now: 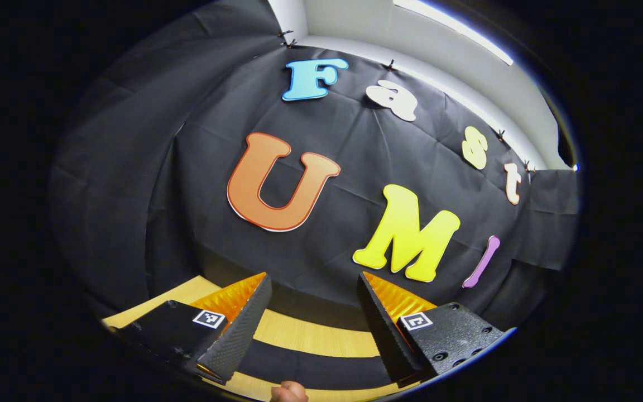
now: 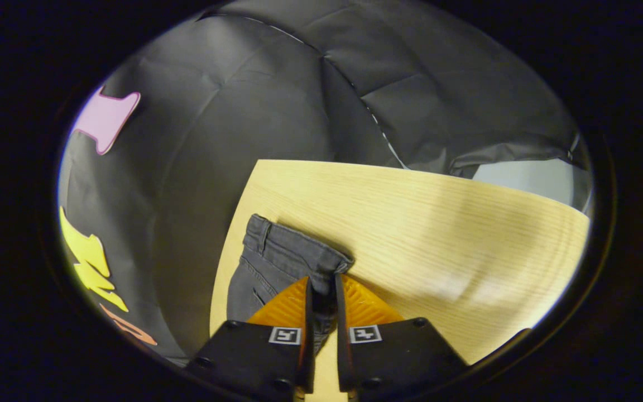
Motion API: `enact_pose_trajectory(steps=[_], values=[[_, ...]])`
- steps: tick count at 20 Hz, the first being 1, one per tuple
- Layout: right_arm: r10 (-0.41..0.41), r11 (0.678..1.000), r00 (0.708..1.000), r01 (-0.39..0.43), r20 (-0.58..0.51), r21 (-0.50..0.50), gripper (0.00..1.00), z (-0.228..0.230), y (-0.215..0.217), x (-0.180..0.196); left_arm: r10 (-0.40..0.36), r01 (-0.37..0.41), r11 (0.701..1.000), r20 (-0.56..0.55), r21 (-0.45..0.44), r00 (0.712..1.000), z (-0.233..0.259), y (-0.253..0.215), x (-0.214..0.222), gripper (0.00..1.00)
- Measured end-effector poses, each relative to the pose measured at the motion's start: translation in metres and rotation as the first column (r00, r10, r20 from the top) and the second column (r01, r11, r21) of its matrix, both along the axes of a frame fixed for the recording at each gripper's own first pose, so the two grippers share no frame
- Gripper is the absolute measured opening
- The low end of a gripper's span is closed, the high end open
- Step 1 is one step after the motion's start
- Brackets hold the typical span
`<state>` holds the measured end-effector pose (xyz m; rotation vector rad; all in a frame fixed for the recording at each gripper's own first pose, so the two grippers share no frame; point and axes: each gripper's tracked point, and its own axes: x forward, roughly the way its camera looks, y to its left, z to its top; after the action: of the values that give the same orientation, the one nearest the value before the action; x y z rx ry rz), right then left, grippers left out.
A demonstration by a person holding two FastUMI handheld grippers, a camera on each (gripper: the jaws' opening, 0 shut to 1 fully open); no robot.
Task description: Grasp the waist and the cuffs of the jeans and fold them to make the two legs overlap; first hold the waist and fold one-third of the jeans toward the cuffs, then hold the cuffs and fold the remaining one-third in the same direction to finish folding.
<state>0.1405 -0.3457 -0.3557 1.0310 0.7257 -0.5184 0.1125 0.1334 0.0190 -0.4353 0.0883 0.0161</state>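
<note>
Right gripper fingers pinched on jeans waistband at worktop level. Left gripper spread wide, holding nothing. Thin one-corner grip; could slip, skewing fold.

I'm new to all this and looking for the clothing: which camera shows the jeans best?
The right gripper view: the dark grey jeans lie on the wooden table, waistband nipped between the right gripper. The left gripper view faces the booth wall, its left gripper open.

A recording booth, not a home — black cloth hangs as walls around a pale wooden table, with a white wall and a light strip above at 1 o'clock.
</note>
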Motion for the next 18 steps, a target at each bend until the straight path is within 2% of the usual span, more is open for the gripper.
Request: enact_pose_trajectory(steps=[1, 3, 5, 7, 8, 9, 10, 11, 12, 15, 16, 17, 18], values=[[0.007, 1.0, 1.0, -0.007, -0.007, -0.027, 0.08, -0.003, 0.003, -0.001, -0.001, 0.001, 1.0, -0.001, 0.012, 1.0, 0.0, -0.004, -0.002, 0.98], [0.047, 0.994, 0.999, -0.048, -0.009, -0.1, 0.0, 0.004, 0.004, -0.004, 0.001, -0.001, 0.999, -0.003, 0.032, 1.0, 0.001, -0.006, -0.006, 0.98], [0.08, 0.983, 0.997, -0.076, 0.015, -0.165, 0.04, 0.025, 0.006, 0.002, -0.002, 0.002, 0.999, -0.008, 0.042, 1.0, 0.001, -0.005, -0.01, 0.98], [0.148, 0.954, 0.988, -0.131, 0.042, -0.271, 0.04, 0.055, 0.016, 0.007, 0.002, -0.002, 0.999, -0.007, 0.033, 1.0, 0.002, -0.003, -0.015, 0.98], [0.192, 0.927, 0.98, -0.167, 0.043, -0.336, 0.0, 0.069, 0.024, 0.01, 0.003, -0.003, 1.0, -0.009, 0.025, 1.0, 0.001, -0.002, -0.016, 0.98], [0.236, 0.893, 0.971, -0.201, 0.038, -0.402, 0.04, 0.084, 0.033, 0.015, 0.007, -0.007, 1.0, -0.014, 0.018, 1.0, -0.002, -0.001, -0.017, 0.98], [0.28, 0.855, 0.959, -0.232, 0.037, -0.465, 0.0, 0.1, 0.045, 0.019, 0.012, -0.011, 1.0, -0.017, 0.017, 1.0, -0.004, 0.001, -0.018, 0.98], [0.327, 0.813, 0.945, -0.261, 0.036, -0.521, 0.04, 0.115, 0.058, 0.021, 0.011, -0.011, 1.0, -0.017, 0.016, 1.0, -0.004, 0.0, -0.017, 0.98], [0.37, 0.771, 0.928, -0.287, 0.034, -0.569, 0.04, 0.129, 0.075, 0.021, 0.007, -0.007, 1.0, -0.018, 0.015, 1.0, -0.005, -0.002, -0.019, 0.98], [0.507, 0.65, 0.862, -0.361, 0.027, -0.669, 0.0, 0.158, 0.13, 0.005, 0.006, -0.005, 1.0, -0.015, 0.02, 1.0, -0.006, 0.0, -0.026, 0.98], [0.544, 0.612, 0.839, -0.376, 0.026, -0.696, 0.04, 0.164, 0.149, 0.004, 0.007, -0.007, 1.0, -0.018, 0.018, 1.0, -0.007, 0.002, -0.028, 0.98], [0.58, 0.577, 0.814, -0.388, 0.027, -0.719, 0.0, 0.17, 0.167, 0.0, 0.014, -0.014, 1.0, -0.024, 0.018, 1.0, -0.01, 0.006, -0.032, 0.98], [0.614, 0.545, 0.789, -0.399, 0.027, -0.737, 0.04, 0.176, 0.179, -0.007, 0.024, -0.024, 0.999, -0.031, 0.022, 0.999, -0.012, 0.011, -0.036, 0.98]])
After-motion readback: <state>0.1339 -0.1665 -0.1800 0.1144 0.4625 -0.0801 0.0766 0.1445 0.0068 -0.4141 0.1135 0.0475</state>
